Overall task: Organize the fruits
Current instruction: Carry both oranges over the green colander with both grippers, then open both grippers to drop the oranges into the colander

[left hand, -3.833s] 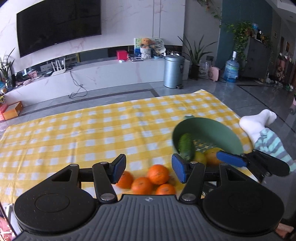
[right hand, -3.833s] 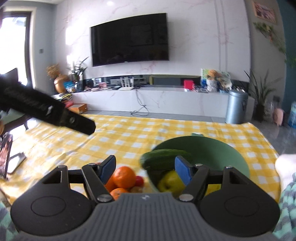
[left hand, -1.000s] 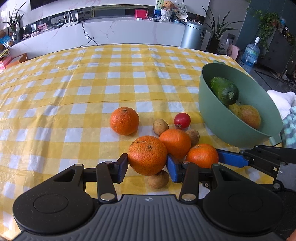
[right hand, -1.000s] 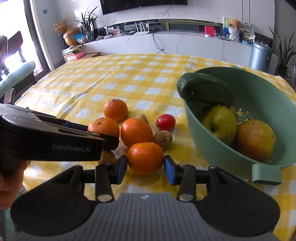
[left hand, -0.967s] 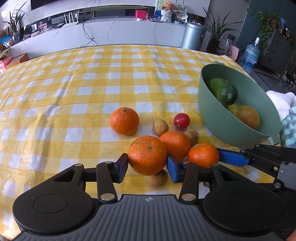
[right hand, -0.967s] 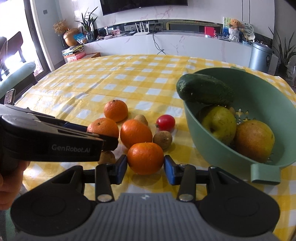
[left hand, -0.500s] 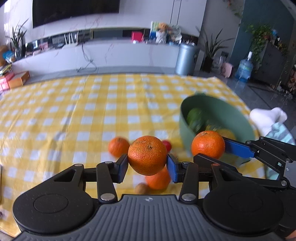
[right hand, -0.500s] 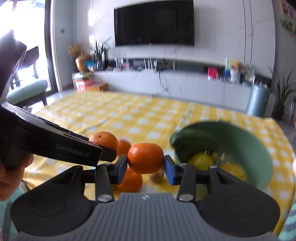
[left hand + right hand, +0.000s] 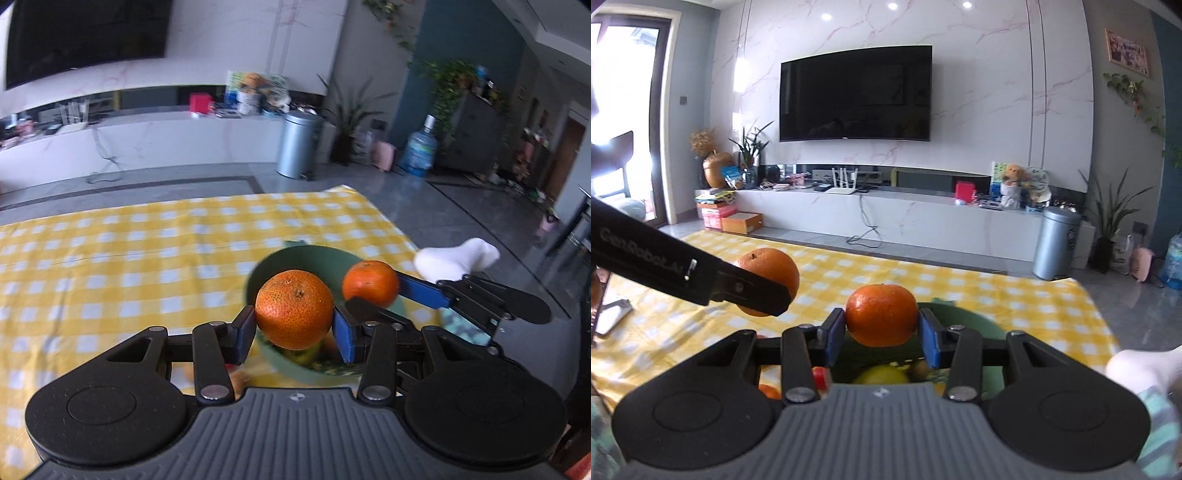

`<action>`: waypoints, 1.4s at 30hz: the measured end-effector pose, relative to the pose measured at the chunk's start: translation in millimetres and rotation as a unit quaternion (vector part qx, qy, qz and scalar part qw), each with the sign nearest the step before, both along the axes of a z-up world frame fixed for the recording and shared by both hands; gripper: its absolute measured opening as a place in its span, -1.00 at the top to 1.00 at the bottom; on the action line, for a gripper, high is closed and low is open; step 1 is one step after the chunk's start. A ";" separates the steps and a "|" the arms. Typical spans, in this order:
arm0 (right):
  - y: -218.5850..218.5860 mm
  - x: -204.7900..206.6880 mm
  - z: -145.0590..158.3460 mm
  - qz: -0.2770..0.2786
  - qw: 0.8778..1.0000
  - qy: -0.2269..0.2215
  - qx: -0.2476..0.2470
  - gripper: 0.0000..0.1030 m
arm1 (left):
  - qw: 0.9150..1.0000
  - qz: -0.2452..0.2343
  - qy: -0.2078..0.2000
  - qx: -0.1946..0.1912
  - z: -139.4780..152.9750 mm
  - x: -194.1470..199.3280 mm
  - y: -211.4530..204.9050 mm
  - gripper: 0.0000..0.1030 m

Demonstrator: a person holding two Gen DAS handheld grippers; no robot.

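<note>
A black television [image 9: 855, 94] hung on the marble wall at my twelve o'clock. Below it ran a long white console [image 9: 886, 218], a red box [image 9: 964, 192] and a teddy bear [image 9: 1012, 175] on top. A steel bin [image 9: 1057, 243] stood at two o'clock, a potted plant [image 9: 1112, 221] beside it. A water jug [image 9: 419, 149] sat further right. The yellow checked cloth [image 9: 110, 251] spread below me.

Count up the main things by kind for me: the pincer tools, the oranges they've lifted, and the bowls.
Grippers: 2 (left gripper, right gripper)
Oranges held up: 2 (left orange, right orange), each clamped between blue pads
Green bowl: 1
Total: 5
</note>
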State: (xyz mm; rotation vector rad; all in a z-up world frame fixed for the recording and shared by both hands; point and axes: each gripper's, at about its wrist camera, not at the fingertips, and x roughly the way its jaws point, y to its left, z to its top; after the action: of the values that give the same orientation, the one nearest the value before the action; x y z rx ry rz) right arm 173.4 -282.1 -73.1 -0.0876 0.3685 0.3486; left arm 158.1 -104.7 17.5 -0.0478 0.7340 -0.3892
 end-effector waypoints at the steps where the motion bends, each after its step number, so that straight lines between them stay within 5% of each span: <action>1: -3.7 2.6 0.6 -0.003 1.000 0.001 -0.005 0.21 | 1.000 -0.009 0.006 -0.001 -0.5 5.4 -4.6 0.02; 12: -34.6 43.6 -12.5 -0.041 0.995 0.081 -0.033 0.21 | 0.994 -0.071 0.079 0.012 -30.5 43.5 -48.7 0.02; 24: -29.7 59.6 -38.1 -0.035 0.984 0.164 -0.068 0.21 | 0.985 -0.067 0.157 0.010 -60.2 56.8 -52.2 0.02; 42: -25.3 62.6 -48.7 -0.034 0.979 0.175 -0.093 0.19 | 0.981 -0.040 0.188 -0.006 -79.9 63.0 -46.9 0.01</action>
State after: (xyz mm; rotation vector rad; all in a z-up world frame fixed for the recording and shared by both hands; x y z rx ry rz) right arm 236.0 -307.4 -121.8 -0.1980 0.7520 0.2598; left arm 221.1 -151.6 -62.4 -0.1065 1.1095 -0.4670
